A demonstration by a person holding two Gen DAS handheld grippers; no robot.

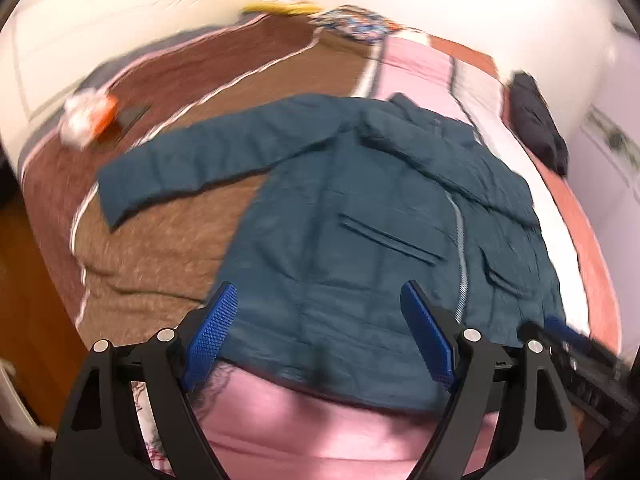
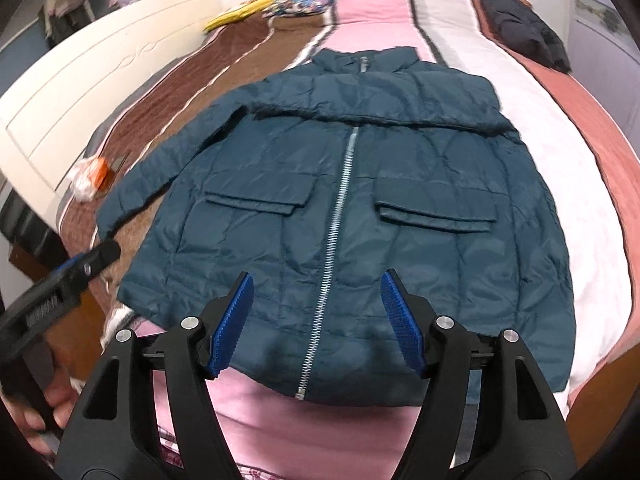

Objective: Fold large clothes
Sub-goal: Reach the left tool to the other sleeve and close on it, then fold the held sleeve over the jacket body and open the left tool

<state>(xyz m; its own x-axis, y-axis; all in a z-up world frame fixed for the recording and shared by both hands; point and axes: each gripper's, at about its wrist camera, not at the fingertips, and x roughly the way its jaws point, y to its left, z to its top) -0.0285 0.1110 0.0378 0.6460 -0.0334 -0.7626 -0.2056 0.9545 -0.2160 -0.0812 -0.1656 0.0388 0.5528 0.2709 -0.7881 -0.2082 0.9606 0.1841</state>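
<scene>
Lying flat on bed [image 2: 520,128], zipped: teal jacket [image 2: 344,208]. L claw [image 1: 320,320], R claw [image 2: 316,312] over hem, both spread, empty.

Even indoor light, fisheye-bent edges, heavy left-view motion blur.

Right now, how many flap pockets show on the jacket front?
2: left flap pocket and right flap pocket, either side of the zipper on the jacket.
</scene>
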